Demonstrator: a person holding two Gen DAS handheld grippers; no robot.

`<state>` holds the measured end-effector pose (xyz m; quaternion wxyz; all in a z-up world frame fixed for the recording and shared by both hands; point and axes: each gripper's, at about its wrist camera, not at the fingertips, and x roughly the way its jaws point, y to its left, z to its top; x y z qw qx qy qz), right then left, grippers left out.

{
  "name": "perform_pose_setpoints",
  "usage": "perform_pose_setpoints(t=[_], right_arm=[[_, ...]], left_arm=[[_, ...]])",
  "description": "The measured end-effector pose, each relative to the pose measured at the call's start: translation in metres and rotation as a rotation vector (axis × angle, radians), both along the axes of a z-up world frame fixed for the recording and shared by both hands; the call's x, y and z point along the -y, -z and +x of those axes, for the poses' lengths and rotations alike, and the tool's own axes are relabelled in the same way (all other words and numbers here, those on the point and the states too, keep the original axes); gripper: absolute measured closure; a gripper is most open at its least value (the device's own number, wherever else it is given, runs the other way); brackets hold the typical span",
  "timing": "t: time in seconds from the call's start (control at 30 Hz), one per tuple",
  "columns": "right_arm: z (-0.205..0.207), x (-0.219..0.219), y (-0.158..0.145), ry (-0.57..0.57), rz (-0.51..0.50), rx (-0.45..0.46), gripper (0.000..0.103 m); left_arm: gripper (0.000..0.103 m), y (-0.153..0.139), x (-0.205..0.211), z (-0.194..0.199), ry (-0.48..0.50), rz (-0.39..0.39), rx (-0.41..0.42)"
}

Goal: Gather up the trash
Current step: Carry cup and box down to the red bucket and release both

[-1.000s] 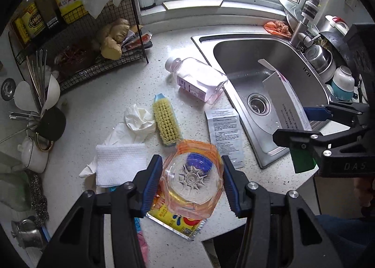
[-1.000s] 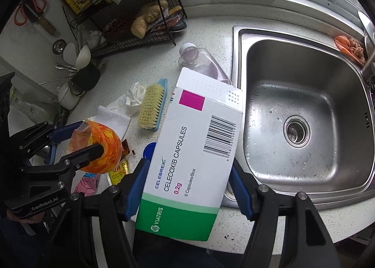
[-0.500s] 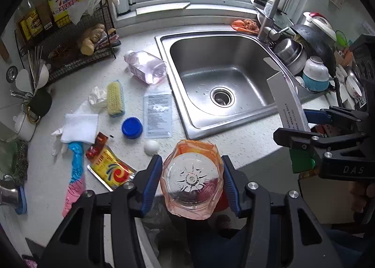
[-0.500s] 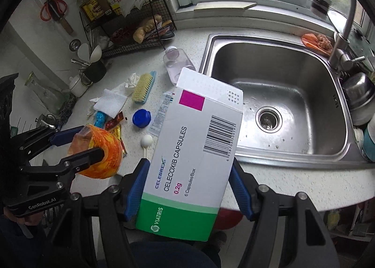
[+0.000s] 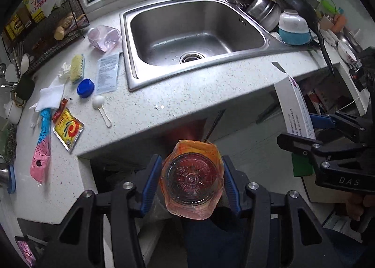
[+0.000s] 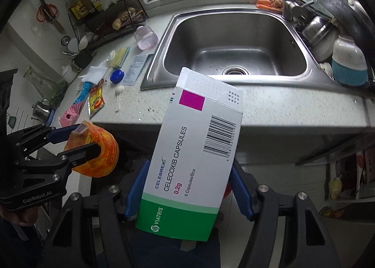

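Both claws hang out past the front edge of the worktop [image 5: 164,103], over the floor side and not over the stone, each with a piece of trash in it, so the coming drop turns on what lies straight below them. Under the left claw [image 5: 191,178] a dark red shape shows through and behind the load; it may be a bin, though it is too hidden to be sure. The left claw is about half spread and pinches an orange-wrapped clear plastic container [image 5: 191,176] from both sides, its round end facing the camera, so its long axis runs along the claw, pointing steeply down. The right claw [image 6: 185,188] is spread wider and clamps the flat medicine box [image 6: 194,150] across its width; the box's long axis runs forward and away from the claw, tilted a little to the right, its far end overlapping the sink [image 6: 234,40] in the right wrist view. The two claws sit side by side, the left one just beside the right, neither clearly nearer the red shape. More trash lies on the worktop to the left of the sink: a yellow sachet [image 5: 68,128], a blue cap [image 5: 85,85], a pink and blue wrapper [image 5: 41,148].
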<state>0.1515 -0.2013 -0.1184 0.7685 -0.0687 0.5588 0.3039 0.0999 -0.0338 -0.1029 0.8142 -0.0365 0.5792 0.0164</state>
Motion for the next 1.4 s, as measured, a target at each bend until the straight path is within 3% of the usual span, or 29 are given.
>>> perform_pose_setpoints(t=[0.27, 0.53, 0.8, 1.07, 1.2, 1.27, 1.4], right_arm=[[-0.007, 0.024, 0.053, 0.044, -0.032, -0.06, 0.039], [-0.007, 0.034, 0.15, 0.101, -0.055, -0.127, 0.039], [-0.005, 0.029, 0.248, 0.141, -0.055, -0.203, 0.039], [0.006, 0.034, 0.303, 0.171, -0.075, -0.219, 0.039], [0.008, 0.029, 0.31, 0.158, -0.102, -0.177, 0.039], [0.003, 0.03, 0.31, 0.15, -0.098, -0.173, 0.039], [0.002, 0.036, 0.31, 0.134, -0.089, -0.175, 0.039]], left_arm=[[0.054, 0.081, 0.031, 0.003, 0.037, -0.038, -0.101], [0.054, 0.196, 0.045, 0.005, 0.049, -0.069, -0.176], [0.053, 0.294, 0.053, 0.023, 0.038, -0.07, -0.184], [0.049, 0.349, 0.06, 0.045, 0.046, -0.086, -0.184], [0.044, 0.354, 0.06, 0.048, 0.055, -0.069, -0.159], [0.031, 0.356, 0.063, 0.049, 0.063, -0.059, -0.173], [0.031, 0.351, 0.061, 0.047, 0.059, -0.098, -0.163]])
